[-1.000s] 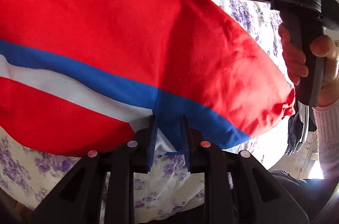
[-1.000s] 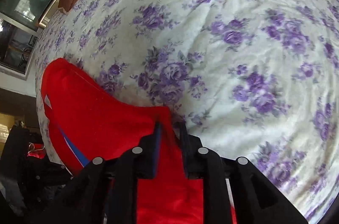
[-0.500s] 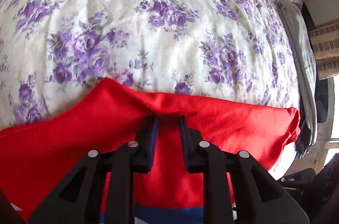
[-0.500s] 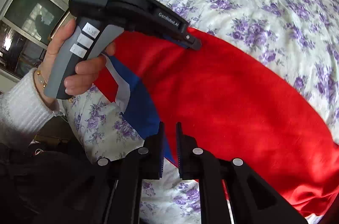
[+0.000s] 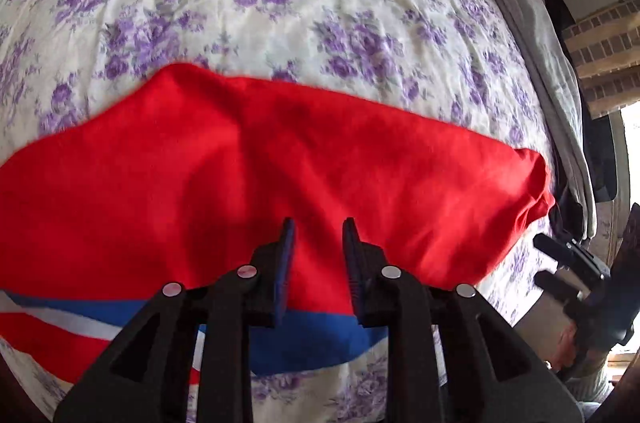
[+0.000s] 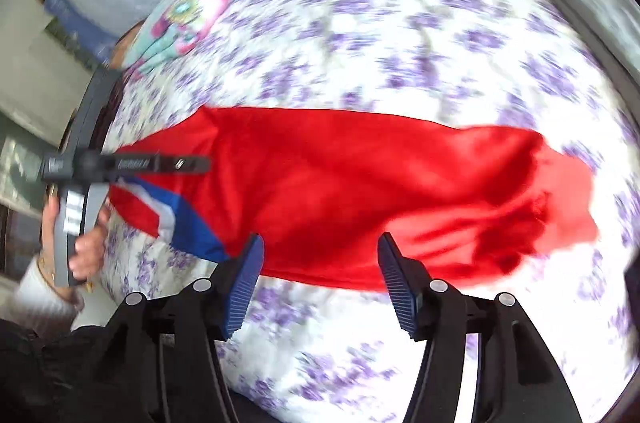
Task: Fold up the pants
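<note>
The red pants (image 5: 280,175) with a blue and white stripe lie folded lengthwise on the flowered bed cover (image 5: 320,3). My left gripper (image 5: 318,235) sits over the pants' near part with a narrow gap between its jaws and nothing held. In the right wrist view the pants (image 6: 360,191) stretch across the bed. My right gripper (image 6: 320,255) is wide open and empty, just in front of their near edge. The left gripper also shows in the right wrist view (image 6: 204,163), at the striped end.
A colourful folded blanket (image 6: 192,11) lies at the far side of the bed. Grey cloth (image 5: 548,71) hangs along the bed's right edge, beside a brick wall and a window. The right gripper's handle (image 5: 580,275) shows at the right.
Both grippers have let go of the pants. The right gripper has opened wide and pulled back. The left gripper has opened a little, and the red fabric has settled flat on the bed.
</note>
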Action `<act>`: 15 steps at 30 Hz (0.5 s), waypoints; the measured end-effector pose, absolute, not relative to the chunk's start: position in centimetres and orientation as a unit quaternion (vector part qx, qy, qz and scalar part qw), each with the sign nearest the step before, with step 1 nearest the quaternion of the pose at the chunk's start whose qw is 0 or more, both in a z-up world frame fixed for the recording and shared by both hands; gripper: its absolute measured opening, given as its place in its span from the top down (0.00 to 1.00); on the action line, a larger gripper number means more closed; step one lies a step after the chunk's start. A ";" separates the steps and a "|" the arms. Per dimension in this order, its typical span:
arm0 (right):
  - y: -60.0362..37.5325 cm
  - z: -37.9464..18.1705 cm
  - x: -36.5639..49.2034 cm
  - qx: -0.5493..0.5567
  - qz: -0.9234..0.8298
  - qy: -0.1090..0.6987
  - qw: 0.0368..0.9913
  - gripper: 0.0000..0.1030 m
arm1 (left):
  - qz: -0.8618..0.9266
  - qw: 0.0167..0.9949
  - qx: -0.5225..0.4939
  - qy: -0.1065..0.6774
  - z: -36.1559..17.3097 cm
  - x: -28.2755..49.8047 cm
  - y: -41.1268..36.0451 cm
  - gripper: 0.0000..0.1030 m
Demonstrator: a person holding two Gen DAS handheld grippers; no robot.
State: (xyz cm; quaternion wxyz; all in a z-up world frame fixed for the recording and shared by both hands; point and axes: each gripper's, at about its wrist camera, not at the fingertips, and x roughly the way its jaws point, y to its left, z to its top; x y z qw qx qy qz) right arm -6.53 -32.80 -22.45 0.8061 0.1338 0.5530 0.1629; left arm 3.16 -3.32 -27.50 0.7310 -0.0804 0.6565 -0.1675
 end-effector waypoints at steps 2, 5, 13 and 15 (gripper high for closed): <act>-37.6 -23.4 -8.0 0.187 0.097 0.562 0.800 0.41 | -0.169 0.721 -0.071 0.669 -29.4 1.4 -4.1 0.76; -43.1 -25.9 -9.7 0.291 0.026 0.572 0.767 0.40 | -0.171 0.741 -0.042 0.648 -29.2 -0.4 -4.8 0.69; -45.0 -28.9 -8.5 0.422 0.011 0.527 0.738 0.40 | -0.170 0.739 0.001 0.652 -28.8 -1.0 -6.7 0.65; -45.0 -29.2 -7.7 0.436 0.003 0.518 0.736 0.40 | -0.173 0.740 0.005 0.650 -28.8 -1.3 -6.9 0.62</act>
